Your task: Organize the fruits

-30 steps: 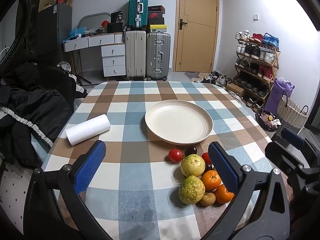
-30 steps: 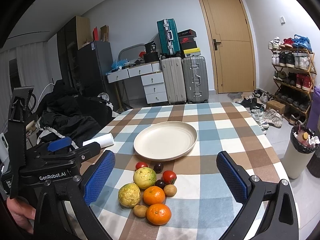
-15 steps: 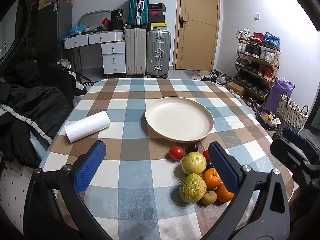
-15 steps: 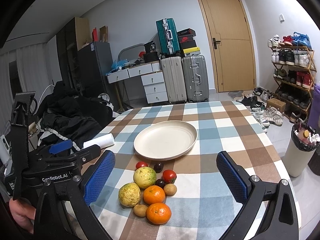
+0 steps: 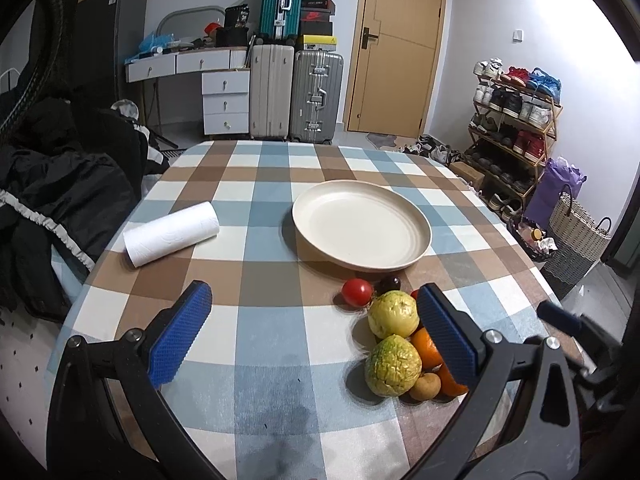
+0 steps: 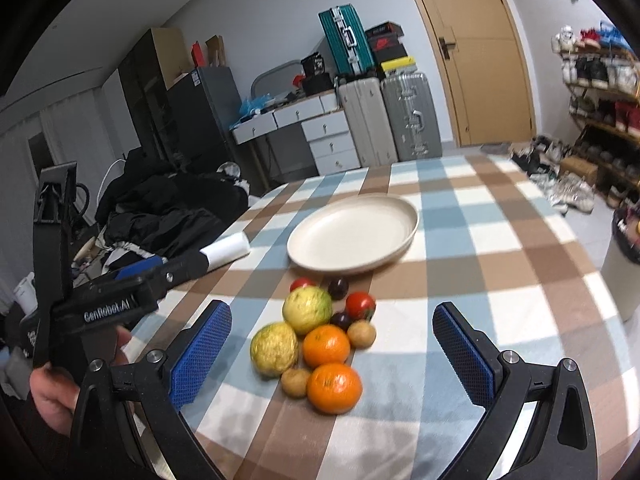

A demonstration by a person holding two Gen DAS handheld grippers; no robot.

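We hold both tools, left tool [image 5: 310, 334] and right tool [image 6: 332, 354], spread apart above the fruit cluster [image 6: 316, 332], roundish, beside the plate [image 6: 352, 236]; paper roll [image 5: 171, 233] lies crosswise.

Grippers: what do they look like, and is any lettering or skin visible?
Both grippers, left and right, have black angular frames, silver bolts and blue cross-hatched finger pads. The left one's body reads GenRobot.AI in white. A bare hand grips it; no sleeve or cable is visible.
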